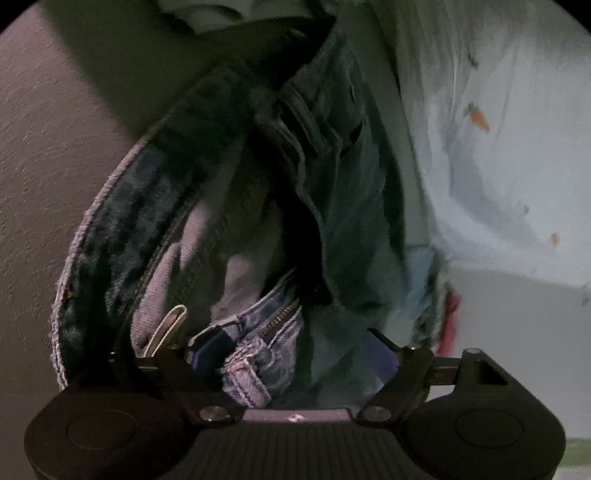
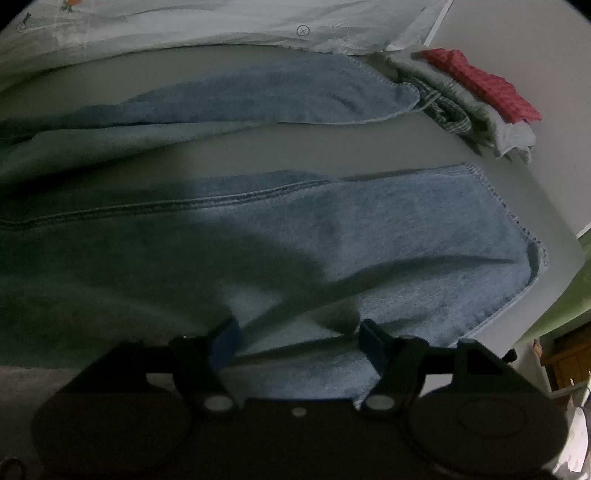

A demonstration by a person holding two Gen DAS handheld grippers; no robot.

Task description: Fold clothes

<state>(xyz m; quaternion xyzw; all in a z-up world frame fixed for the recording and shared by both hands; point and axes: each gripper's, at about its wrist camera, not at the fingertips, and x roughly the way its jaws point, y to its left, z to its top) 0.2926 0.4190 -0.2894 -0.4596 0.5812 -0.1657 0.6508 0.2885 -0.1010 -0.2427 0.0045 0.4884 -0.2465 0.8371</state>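
Observation:
A pair of light blue jeans (image 2: 369, 236) lies spread on the white table (image 2: 535, 192), both legs pointing right. In the left wrist view I look into the jeans' waistband (image 1: 110, 236) with the zipper fly (image 1: 280, 314) close to the camera. My left gripper (image 1: 295, 350) is open, its fingers on either side of the bunched fly and waist fabric. My right gripper (image 2: 299, 339) is open and low over the near leg, with a fold of denim between its fingers.
A white patterned cloth (image 2: 221, 26) lies along the table's far side and also shows in the left wrist view (image 1: 498, 129). A small pile of folded clothes, grey with a red piece (image 2: 480, 85) on top, sits at the far right. The table edge (image 2: 576, 258) runs down the right.

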